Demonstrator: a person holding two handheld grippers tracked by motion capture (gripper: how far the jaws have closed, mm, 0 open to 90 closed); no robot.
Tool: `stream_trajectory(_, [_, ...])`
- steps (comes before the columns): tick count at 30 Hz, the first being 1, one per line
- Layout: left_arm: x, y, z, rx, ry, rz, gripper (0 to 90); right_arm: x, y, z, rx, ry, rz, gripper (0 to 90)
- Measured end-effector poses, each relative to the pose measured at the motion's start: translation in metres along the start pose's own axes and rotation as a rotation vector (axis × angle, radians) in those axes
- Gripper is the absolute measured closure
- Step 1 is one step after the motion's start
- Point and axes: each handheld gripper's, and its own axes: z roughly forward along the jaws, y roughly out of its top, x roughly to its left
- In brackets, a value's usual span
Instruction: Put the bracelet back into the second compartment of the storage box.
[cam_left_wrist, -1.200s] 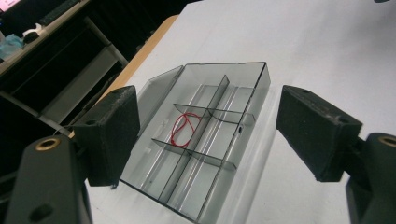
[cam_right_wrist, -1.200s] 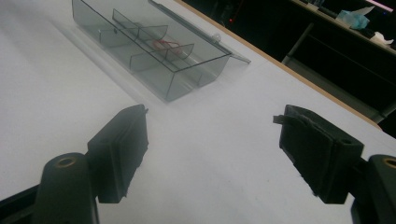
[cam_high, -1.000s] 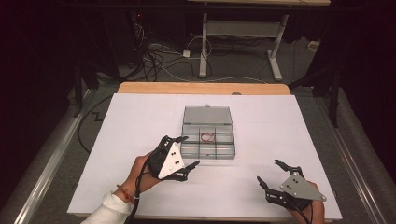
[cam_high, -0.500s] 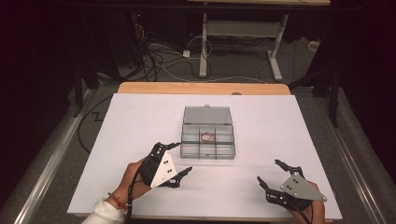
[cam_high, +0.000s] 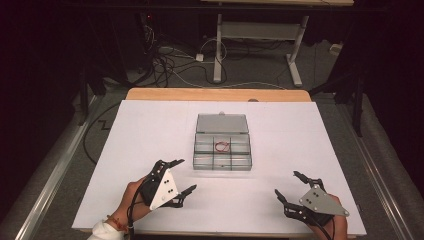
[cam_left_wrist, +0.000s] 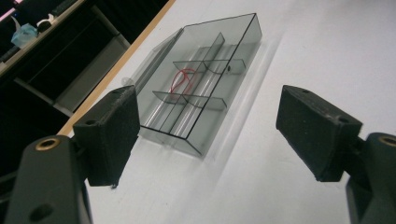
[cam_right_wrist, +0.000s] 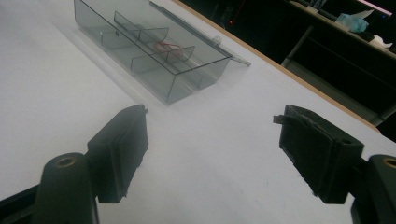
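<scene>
A clear grey compartment box (cam_high: 222, 150) lies open at the middle of the white table, its lid (cam_high: 222, 123) folded back on the far side. A thin red loop (cam_high: 221, 146) rests in one of its middle compartments, also visible as the red loop (cam_left_wrist: 180, 80) and the red loop (cam_right_wrist: 164, 45). My left gripper (cam_high: 183, 175) hovers open at the near left, short of the box (cam_left_wrist: 201, 84), with nothing between its jaws. My right gripper (cam_high: 290, 186) is open at the near right, pointing toward the box (cam_right_wrist: 149, 46), its jaws holding nothing.
The white sheet (cam_high: 150, 135) covers the table, with a wooden edge (cam_high: 215, 94) at the far side. Beyond it stand a white desk frame (cam_high: 255, 45) and loose cables (cam_high: 170, 60) on the floor. A metal rail (cam_high: 60, 160) runs along the left.
My left gripper has drawn back toward the near edge and slightly left, away from the box, staying open. The right gripper has not moved.
</scene>
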Motion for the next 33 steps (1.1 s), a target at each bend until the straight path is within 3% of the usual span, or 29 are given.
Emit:
stream_trajectory(12, [0.000,-0.022,-0.011,0.038,0.014,-0.037,21.0,0.001,0.000,0.000,0.001,0.001,0.000,24.3])
stream_trajectory(15, [0.001,-0.029,-0.012,0.044,0.012,-0.062,21.0,0.001,0.001,0.000,0.001,0.001,-0.001,24.3])
stream_trajectory(16, [0.001,-0.032,-0.012,0.053,0.018,-0.055,21.0,0.001,0.001,0.000,0.001,0.001,-0.001,24.3])
stream_trajectory(17, [0.005,-0.034,-0.015,0.103,0.016,-0.008,21.0,0.002,0.001,0.000,0.001,0.001,0.000,24.3])
stream_trajectory(18, [0.001,-0.038,-0.012,0.055,0.018,-0.079,21.0,0.002,0.001,0.000,0.001,0.001,0.000,24.3])
stream_trajectory(21, [0.002,-0.045,-0.014,0.084,0.021,-0.081,21.0,0.001,0.000,0.000,0.002,0.003,0.004,24.3])
stream_trajectory(22, [0.002,-0.048,-0.014,0.074,0.024,-0.098,21.0,0.001,0.000,0.000,0.002,0.003,0.003,24.3])
stream_trajectory(27, [0.005,-0.063,-0.018,0.110,0.033,-0.132,21.0,0.001,-0.001,0.001,0.009,0.002,0.004,24.3])
stream_trajectory(33, [0.012,-0.085,-0.022,0.155,0.030,-0.245,21.0,-0.002,-0.003,0.004,0.017,0.000,0.018,24.3])
